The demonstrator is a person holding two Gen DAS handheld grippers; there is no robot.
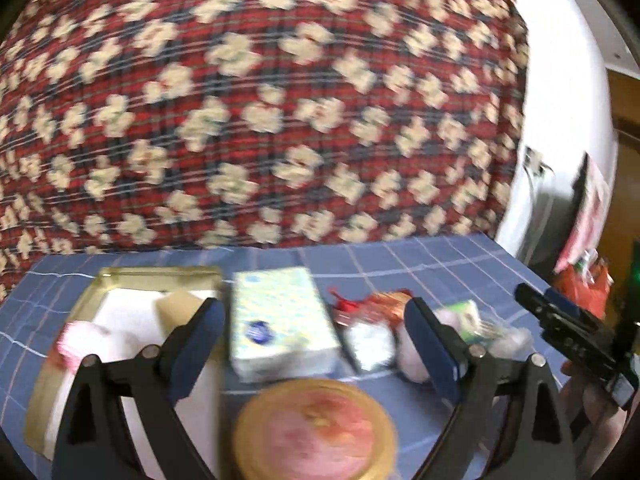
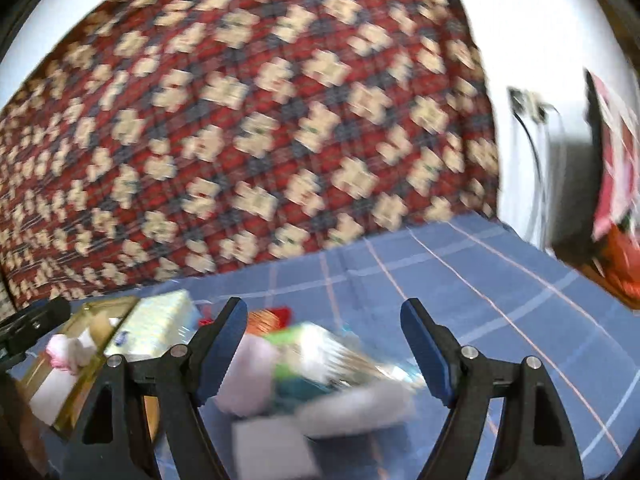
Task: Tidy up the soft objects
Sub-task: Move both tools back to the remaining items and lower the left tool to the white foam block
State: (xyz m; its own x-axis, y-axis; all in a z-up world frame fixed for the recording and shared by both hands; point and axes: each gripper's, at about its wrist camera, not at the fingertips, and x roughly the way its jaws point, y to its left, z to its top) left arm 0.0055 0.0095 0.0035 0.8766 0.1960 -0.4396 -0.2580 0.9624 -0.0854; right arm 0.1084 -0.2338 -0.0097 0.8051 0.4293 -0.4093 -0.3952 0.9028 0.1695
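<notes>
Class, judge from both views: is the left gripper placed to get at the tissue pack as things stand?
Probably yes. The left gripper is open, and the tissue pack lies flat between its fingers on the blue cloth, nothing over it. The gold tray and wrapped items crowd its sides.

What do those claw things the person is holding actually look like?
Each hand-held gripper, left and right, is the same design: two black plastic arms shaped like open triangles, joined with small silver pins, ending in flat dark blue fingers. No cables or markings show. The left view also shows the right one from the side, a black body with blue tip.
</notes>
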